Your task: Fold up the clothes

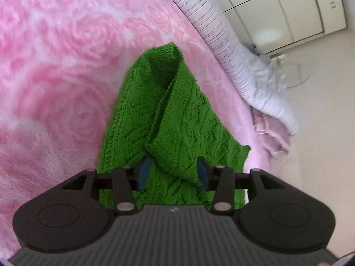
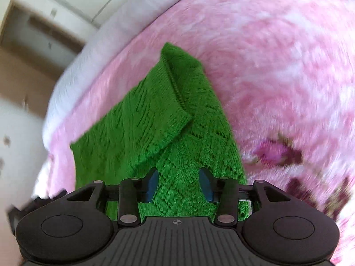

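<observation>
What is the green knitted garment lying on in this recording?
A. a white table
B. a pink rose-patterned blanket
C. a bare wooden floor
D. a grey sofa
B: in both wrist views the green knitted garment lies on the pink rose-patterned blanket, which surrounds it on several sides.

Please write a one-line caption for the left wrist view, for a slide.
Left gripper, fingers spread open, over a partly folded green knitted garment on a pink rose-patterned blanket.
</observation>
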`<move>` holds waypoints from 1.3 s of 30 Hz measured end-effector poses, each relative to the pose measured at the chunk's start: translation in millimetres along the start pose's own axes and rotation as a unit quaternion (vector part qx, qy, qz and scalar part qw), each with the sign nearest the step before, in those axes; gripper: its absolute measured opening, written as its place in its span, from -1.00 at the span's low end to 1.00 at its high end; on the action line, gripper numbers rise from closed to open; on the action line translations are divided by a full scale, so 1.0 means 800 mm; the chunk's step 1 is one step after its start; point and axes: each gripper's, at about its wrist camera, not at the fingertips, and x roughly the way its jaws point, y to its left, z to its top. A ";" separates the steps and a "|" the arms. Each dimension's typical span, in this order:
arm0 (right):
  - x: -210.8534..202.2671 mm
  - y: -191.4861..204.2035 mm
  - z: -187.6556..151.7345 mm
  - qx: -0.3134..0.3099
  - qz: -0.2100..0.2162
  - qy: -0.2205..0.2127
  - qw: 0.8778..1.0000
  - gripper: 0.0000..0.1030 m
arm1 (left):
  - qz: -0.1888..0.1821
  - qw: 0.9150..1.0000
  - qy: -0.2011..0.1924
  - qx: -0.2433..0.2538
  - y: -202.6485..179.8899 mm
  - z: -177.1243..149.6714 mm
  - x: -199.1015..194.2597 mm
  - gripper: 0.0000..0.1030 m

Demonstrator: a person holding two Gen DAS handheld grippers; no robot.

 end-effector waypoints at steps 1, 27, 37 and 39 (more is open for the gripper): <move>0.002 -0.004 -0.005 0.008 0.008 -0.015 1.000 -0.11 | -0.008 1.000 -0.001 0.002 0.005 -0.002 0.001 -0.22; -0.007 0.017 -0.042 0.068 0.071 -0.115 0.988 -0.06 | 0.005 0.995 -0.065 -0.069 -0.001 -0.034 0.006 -0.12; 0.083 -0.020 0.018 0.174 0.117 -0.100 0.973 -0.07 | 0.037 0.995 -0.092 -0.012 -0.005 -0.019 0.029 -0.29; 0.090 -0.016 0.028 0.168 0.095 -0.089 0.977 -0.37 | 0.043 0.995 -0.087 0.012 -0.009 -0.018 0.028 -0.75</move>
